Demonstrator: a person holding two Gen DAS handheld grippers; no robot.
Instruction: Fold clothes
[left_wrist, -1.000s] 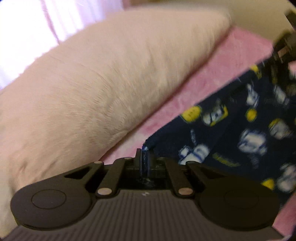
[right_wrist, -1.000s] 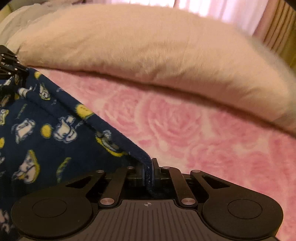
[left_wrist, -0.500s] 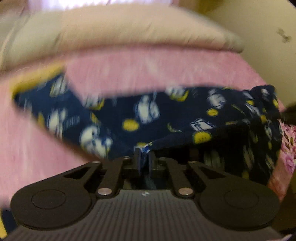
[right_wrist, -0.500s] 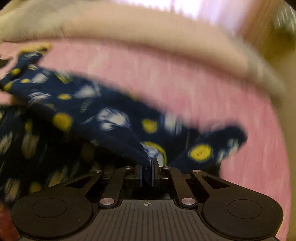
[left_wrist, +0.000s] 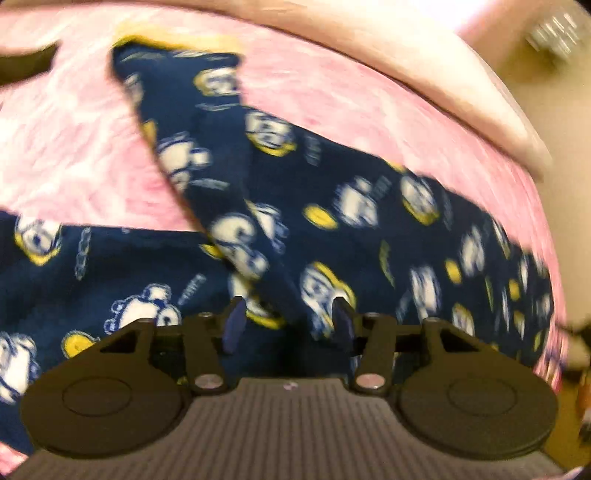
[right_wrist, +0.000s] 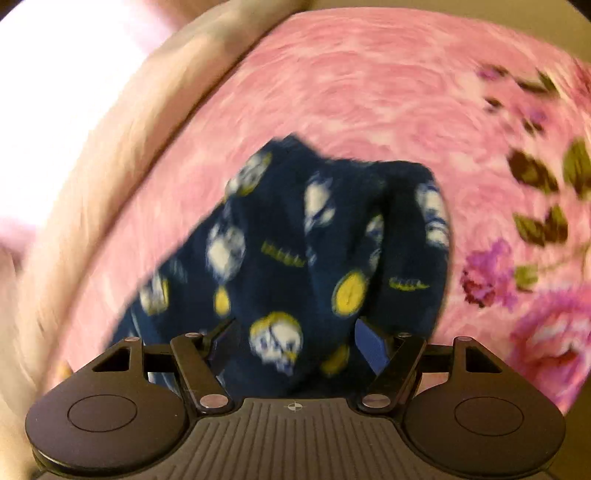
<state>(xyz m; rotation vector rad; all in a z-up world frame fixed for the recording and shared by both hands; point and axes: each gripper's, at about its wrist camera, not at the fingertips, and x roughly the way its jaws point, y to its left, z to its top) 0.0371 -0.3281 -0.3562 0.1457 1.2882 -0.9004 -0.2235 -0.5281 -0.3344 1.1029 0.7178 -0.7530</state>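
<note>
A navy fleece garment (left_wrist: 332, 221) printed with white cartoon figures and yellow spots lies on the pink rose-patterned blanket (left_wrist: 74, 147). In the left wrist view one narrow part runs up to the far left and a wider part spreads right. My left gripper (left_wrist: 288, 321) hangs just over it with its jaws opening; cloth lies under the gap and the pads do not press it. In the right wrist view the garment (right_wrist: 295, 240) is bunched in a heap. My right gripper (right_wrist: 295, 336) is above the heap's near end, jaws opening wide, cloth loose between them.
A long cream pillow (left_wrist: 424, 66) lies along the far edge of the blanket, also at the left of the right wrist view (right_wrist: 110, 166). Floral print with green leaves (right_wrist: 535, 221) covers the blanket on the right. A beige wall (left_wrist: 554, 110) rises behind.
Both grippers were shut on edges of the garment and carried it across the bed. Now both stand open and the cloth has dropped onto the blanket. Both views have rolled.
</note>
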